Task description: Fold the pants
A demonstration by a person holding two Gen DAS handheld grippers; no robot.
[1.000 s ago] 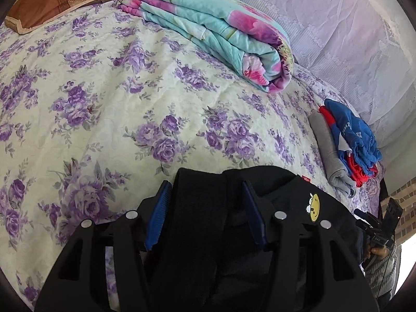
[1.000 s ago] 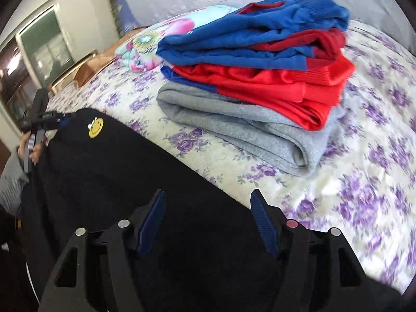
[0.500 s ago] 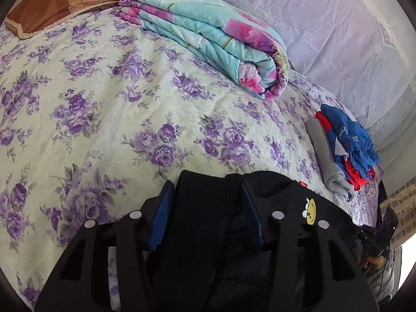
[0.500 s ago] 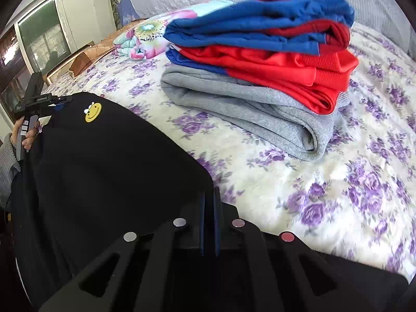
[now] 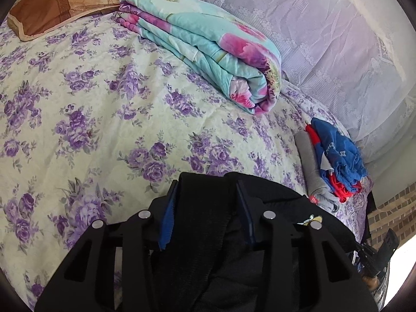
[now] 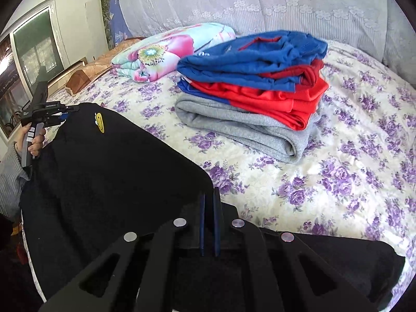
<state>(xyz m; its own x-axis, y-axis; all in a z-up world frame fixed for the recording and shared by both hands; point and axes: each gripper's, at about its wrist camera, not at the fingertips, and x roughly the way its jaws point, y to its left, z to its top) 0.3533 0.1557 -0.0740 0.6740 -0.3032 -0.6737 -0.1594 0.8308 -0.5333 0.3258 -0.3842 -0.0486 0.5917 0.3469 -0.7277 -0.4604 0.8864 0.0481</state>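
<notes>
left wrist view: lots of bare flowery bedspread [image 5: 85, 109] from 9 to 12 o'clock, with a folded quilt [image 5: 208, 57] at 1 o'clock, a pillow [image 5: 65, 5] at 11 and a clothes stack [image 5: 335, 166] by the bed's edge at 3, and the black pants [image 5: 205, 239] bunch up at 6 o'clock right between the blue pads of the left gripper [image 5: 206, 213], whose jaws are closing around that thick fold. right wrist view: the right gripper [image 6: 209, 223] is clenched tight on the pants' [image 6: 117, 176] edge at 6 o'clock, the fabric spreads toward 9 where the person's hand [image 6: 31, 143] holds the other tool, open bedspread [image 6: 351, 171] runs out to 3, and here you get the smiley patch [image 6: 99, 122] face on plus a window [image 6: 33, 46] at 10 that the left view never shows.
</notes>
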